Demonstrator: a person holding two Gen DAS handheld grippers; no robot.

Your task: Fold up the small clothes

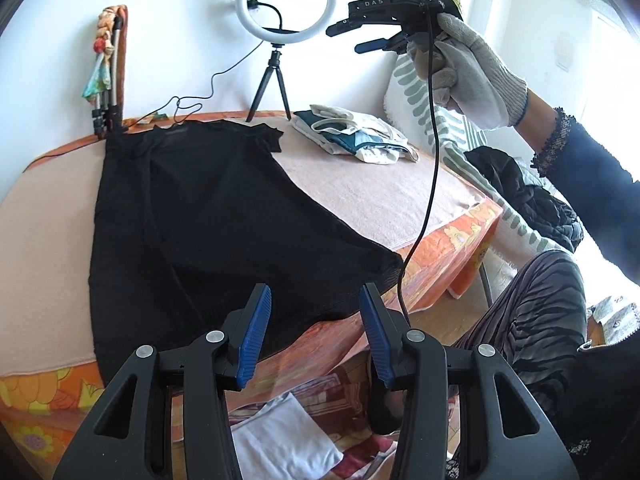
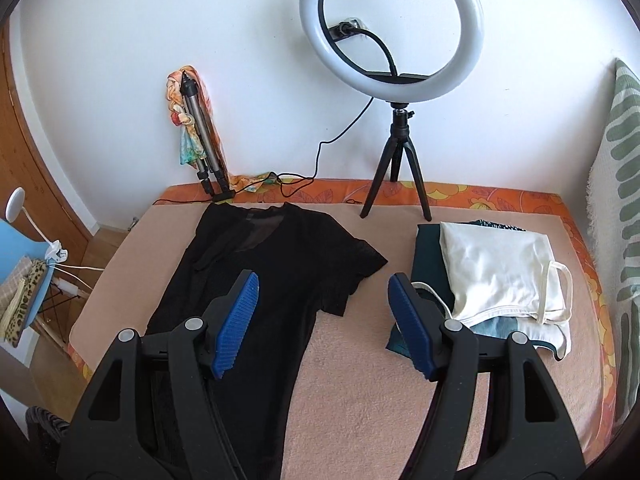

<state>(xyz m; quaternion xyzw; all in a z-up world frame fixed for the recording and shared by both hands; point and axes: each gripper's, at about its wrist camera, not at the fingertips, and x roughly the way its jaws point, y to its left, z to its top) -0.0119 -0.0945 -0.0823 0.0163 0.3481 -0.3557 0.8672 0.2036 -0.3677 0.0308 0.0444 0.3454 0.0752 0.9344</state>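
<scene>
while the black top lies lengthwise toward the wall, the left gripper hovers open and empty at its near hem. the right gripper, also open and empty, hangs higher, above its right sleeve.

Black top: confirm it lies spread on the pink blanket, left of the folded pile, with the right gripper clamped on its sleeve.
One error: the right gripper is not clamped on the sleeve; the right wrist view shows its jaws open and empty. The black top does lie spread on the pink blanket, left of the folded pile.

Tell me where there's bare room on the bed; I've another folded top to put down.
Free: the pink blanket between the black top and the folded pile. Crowded: the wall edge, with the ring light tripod and cable.
</scene>
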